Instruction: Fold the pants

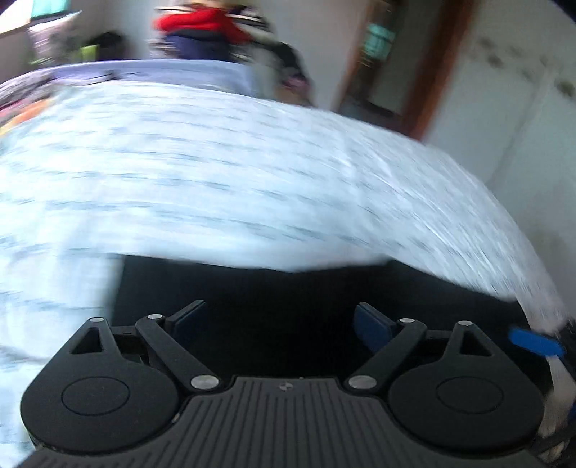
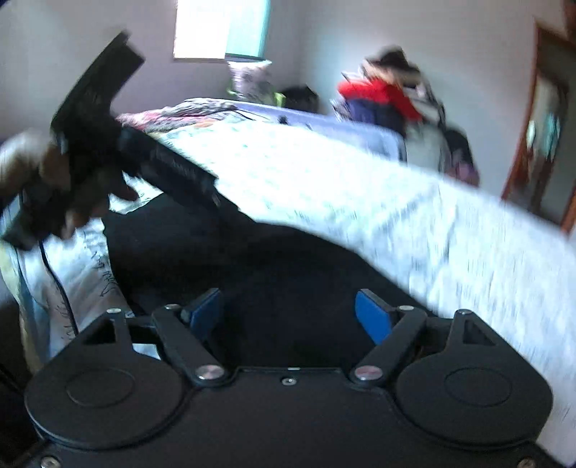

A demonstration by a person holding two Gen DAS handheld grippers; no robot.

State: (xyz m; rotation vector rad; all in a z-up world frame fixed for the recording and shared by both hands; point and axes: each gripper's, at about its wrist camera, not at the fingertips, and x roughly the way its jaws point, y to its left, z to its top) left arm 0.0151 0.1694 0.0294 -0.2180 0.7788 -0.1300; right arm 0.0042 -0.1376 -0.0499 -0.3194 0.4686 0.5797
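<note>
bed [image 1: 223, 172]: pale printed sheet, fills both views, blurred
pants [image 2: 252, 288]: dark cloth on the near part of the bed, directly ahead of and below both claws; long axis can't tell, blur
left claw [image 1: 279, 324]: released, nothing between the pads, pants just beyond
right claw [image 2: 288, 316]: released, empty, pants just beyond
nearer: roughly equal, judging by both views

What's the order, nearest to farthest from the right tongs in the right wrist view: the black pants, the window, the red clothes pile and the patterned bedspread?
1. Black pants, dark cloth right in front of the open right tongs.
2. Patterned bedspread, beyond the pants, across the middle.
3. Red clothes pile, past the bed's far edge, upper right.
4. Window, on the back wall, top centre.
</note>
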